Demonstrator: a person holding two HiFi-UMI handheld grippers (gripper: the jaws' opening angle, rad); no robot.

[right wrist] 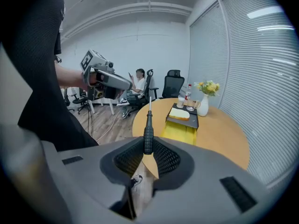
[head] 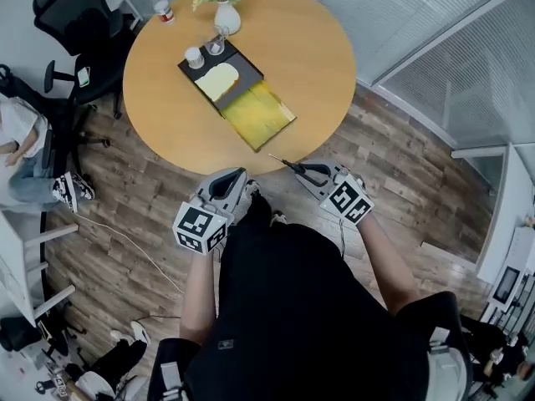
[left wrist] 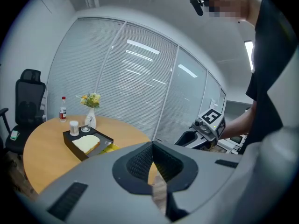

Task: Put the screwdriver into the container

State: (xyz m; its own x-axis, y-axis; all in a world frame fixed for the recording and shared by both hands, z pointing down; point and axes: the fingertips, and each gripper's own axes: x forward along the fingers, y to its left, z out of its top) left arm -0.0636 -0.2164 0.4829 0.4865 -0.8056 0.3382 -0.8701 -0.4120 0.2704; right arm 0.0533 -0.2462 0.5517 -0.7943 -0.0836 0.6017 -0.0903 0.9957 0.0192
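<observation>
A black-handled screwdriver (right wrist: 148, 133) stands upright between the jaws of my right gripper (right wrist: 148, 146), which is shut on its handle; the thin shaft points toward the table. From the head view the screwdriver (head: 282, 163) pokes out of the right gripper (head: 305, 171) just off the table's near edge. The yellow open container (head: 260, 114) lies on the round wooden table (head: 318, 57), touching a black tray (head: 187, 67) of bread; it also shows as the yellow container (right wrist: 180, 130). My left gripper (head: 238, 180) hangs below the table edge, shut and holding nothing, the left gripper (left wrist: 152, 146) aimed past the table.
On the table stand a vase of yellow flowers (head: 224, 11), a bottle (head: 161, 6), a white cup (head: 194, 57) and a glass (head: 217, 44). Office chairs (head: 71, 11) and a seated person (head: 21, 153) are at the left. Glass walls with blinds (head: 468, 65) run on the right.
</observation>
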